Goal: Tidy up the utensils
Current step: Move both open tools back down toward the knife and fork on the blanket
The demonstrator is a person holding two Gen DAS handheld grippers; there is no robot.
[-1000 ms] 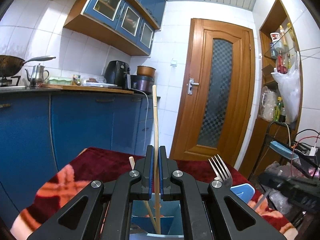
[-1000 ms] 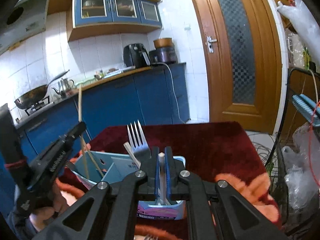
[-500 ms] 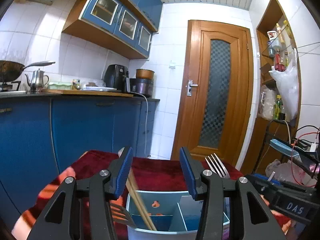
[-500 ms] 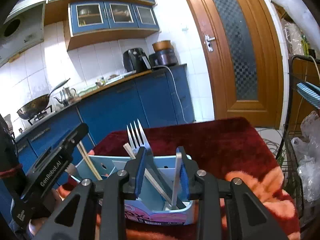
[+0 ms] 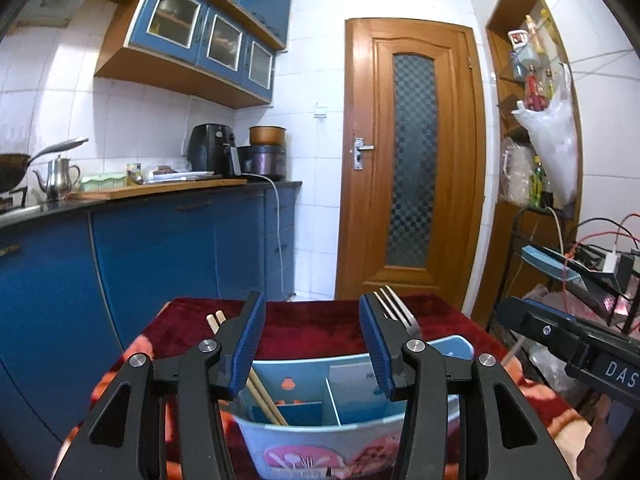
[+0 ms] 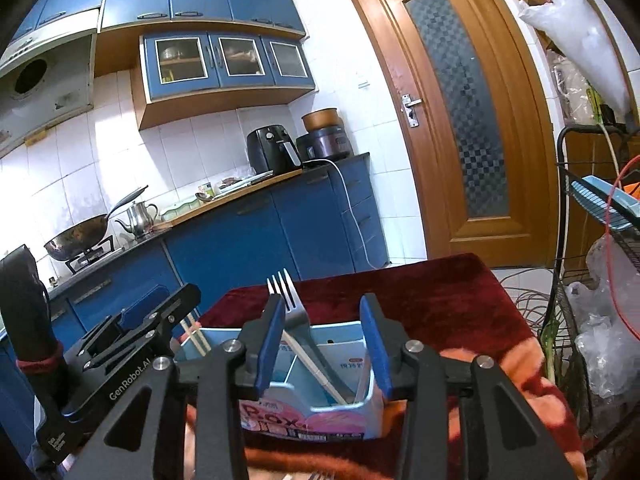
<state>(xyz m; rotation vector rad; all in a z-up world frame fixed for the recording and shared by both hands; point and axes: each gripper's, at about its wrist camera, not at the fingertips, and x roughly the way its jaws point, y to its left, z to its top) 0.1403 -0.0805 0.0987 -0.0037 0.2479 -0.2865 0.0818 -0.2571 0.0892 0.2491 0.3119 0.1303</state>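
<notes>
Right gripper opening above holder.

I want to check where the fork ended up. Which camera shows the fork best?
The right wrist view: the fork stands tines up, leaning in the holder, with its neck visible. The left wrist view shows only its tines behind a gripper finger.

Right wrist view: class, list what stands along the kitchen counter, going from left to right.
wok → kettle → air fryer → rice cooker
</notes>
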